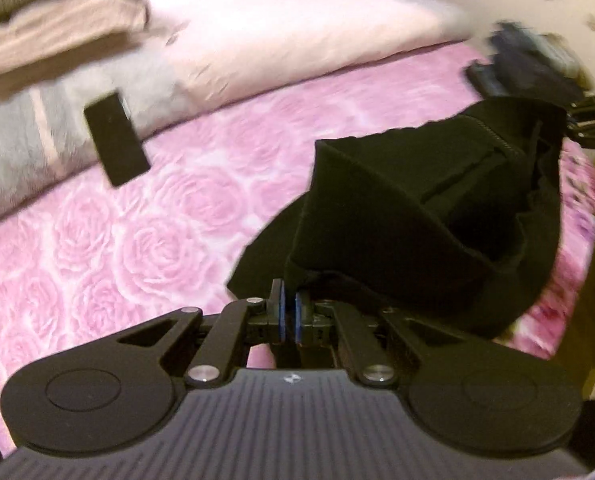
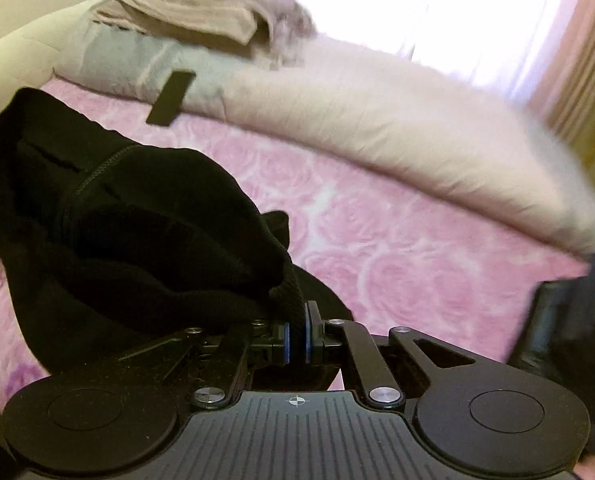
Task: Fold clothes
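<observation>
A black garment [image 1: 425,216] hangs stretched between my two grippers above a pink rose-patterned bedspread [image 1: 137,240]. My left gripper [image 1: 288,310] is shut on one edge of the cloth, at the bottom centre of its view. In the right wrist view the same black garment [image 2: 117,220] bulges at the left, with a ribbed seam showing. There my right gripper [image 2: 297,338] is shut on a bunched corner and cord of it. The other gripper [image 1: 589,120] shows at the right edge of the left wrist view, blurred.
A long pale pillow [image 2: 377,120] and a grey pillow [image 2: 117,60] line the far side of the bed, with folded beige towels [image 2: 201,12] stacked on them. A flat black rectangular object [image 1: 115,144] lies by the grey pillow. A dark blurred shape [image 2: 569,320] sits at right.
</observation>
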